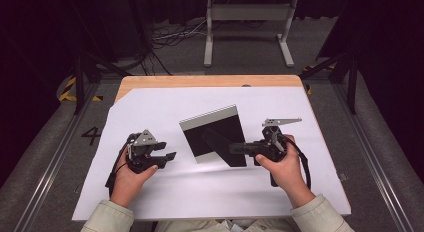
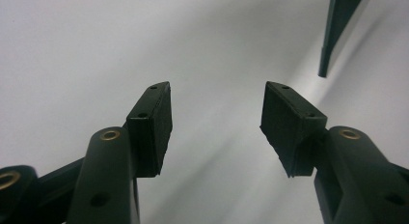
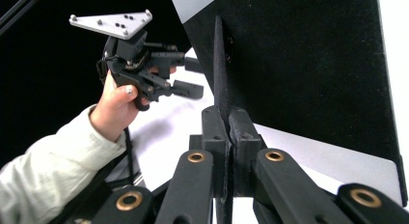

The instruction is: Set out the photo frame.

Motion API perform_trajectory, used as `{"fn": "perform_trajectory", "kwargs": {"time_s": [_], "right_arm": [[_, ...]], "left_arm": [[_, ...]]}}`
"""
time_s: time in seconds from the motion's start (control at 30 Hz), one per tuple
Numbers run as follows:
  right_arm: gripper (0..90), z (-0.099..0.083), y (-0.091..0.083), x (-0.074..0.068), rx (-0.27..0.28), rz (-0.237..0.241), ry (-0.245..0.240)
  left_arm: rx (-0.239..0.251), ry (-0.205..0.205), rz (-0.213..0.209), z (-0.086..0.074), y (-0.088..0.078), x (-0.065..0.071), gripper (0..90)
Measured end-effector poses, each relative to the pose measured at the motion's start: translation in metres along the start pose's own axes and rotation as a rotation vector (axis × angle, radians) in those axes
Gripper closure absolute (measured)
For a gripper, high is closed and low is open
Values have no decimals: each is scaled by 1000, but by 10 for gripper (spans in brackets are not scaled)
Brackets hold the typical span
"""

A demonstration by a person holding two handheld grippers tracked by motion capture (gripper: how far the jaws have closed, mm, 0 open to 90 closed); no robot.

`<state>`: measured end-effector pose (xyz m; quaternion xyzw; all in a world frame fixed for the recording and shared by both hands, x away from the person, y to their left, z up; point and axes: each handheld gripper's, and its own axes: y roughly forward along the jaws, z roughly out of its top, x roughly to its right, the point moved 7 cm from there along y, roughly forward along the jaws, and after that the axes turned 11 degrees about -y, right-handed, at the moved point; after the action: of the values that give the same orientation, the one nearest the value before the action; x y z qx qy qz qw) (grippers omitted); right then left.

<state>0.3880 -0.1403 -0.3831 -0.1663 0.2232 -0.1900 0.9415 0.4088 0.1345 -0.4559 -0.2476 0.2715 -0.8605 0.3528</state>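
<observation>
The picture frame (image 1: 214, 135) stands tilted on the white sheet (image 1: 165, 192) near the middle of the bench (image 1: 200, 81), its black back panel facing the person and a pale silver border running along its top edge and down its left side. The right gripper (image 1: 239, 149) comes in from the right, and in the right gripper view its jaws are clamped tight on the thin black easel stand (image 3: 220, 64) that juts edge-on from the frame's back (image 3: 299, 55); the two pads sit pressed together with only that slim strip between them. The right hand (image 1: 282, 164) wraps the gripper's body, the grey three-cornered plate riding above it. Over on the other side, the left gripper (image 1: 169, 158) sits well apart from the frame, low over the white sheet, held in the left hand (image 1: 131, 177). In the left gripper view its jaws stand wide apart, released, with nothing between them but bare white sheet (image 2: 96, 50), and a dark corner of the frame (image 2: 337, 26) pokes down from the top right. The right gripper view also catches that left gripper (image 3: 190, 77) farther off, jaws parted, a pale sleeve (image 3: 43, 171) trailing behind the hand. Past the bench's wooden far edge, a grey metal stand (image 1: 247, 22) rests on the floor among loose cables (image 1: 170, 37).
</observation>
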Motion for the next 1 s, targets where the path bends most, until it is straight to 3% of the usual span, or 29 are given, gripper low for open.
{"fn": "perform_trajectory", "kwargs": {"time_s": [0.1,0.2,0.3,0.57,1.0], "right_arm": [[877,0,0,0,23,-9,-35],[877,-3,1,2,35,-33,-105],[877,-4,2,3,43,-40,-127],[877,-10,3,10,60,-75,-164],[876,-25,7,18,5,-80,-156]], "left_arm": [[-1,3,3,0,0,0,453],[1,4,4,0,0,-1,453],[2,2,5,0,1,0,453],[-3,10,8,0,1,-1,449],[-5,1,6,-1,2,-1,446]]}}
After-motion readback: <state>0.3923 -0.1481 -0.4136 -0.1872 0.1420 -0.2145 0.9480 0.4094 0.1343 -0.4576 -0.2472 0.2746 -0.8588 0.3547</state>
